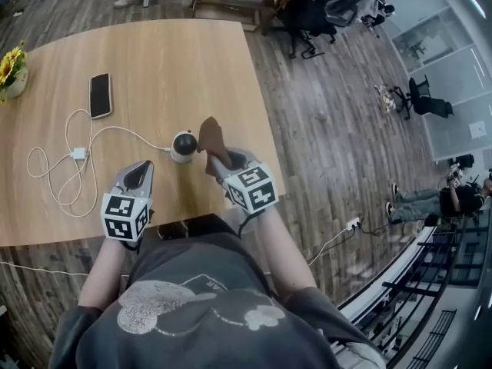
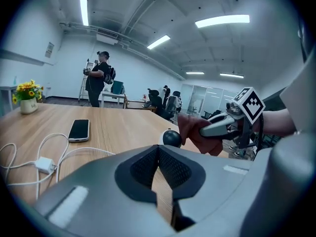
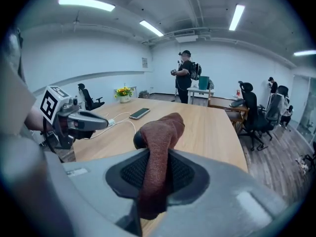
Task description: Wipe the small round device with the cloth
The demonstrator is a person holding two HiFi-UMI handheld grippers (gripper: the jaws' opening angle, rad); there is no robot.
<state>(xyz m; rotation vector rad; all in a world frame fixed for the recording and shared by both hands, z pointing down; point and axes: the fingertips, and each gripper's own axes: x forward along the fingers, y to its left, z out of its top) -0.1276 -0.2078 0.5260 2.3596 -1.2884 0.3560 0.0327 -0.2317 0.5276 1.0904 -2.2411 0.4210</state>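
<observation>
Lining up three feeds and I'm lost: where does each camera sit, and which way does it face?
Head view: on the person's head, looking steeply down at the light wooden table; torso, forearms, left tongs, right tongs show.
Left gripper view: on the left tongs, facing the small round black-and-white device; own jaws shut.
Right gripper view: on the right tongs, facing along the table; jaws shut on the reddish-brown cloth.
Shared: all show the device.
</observation>
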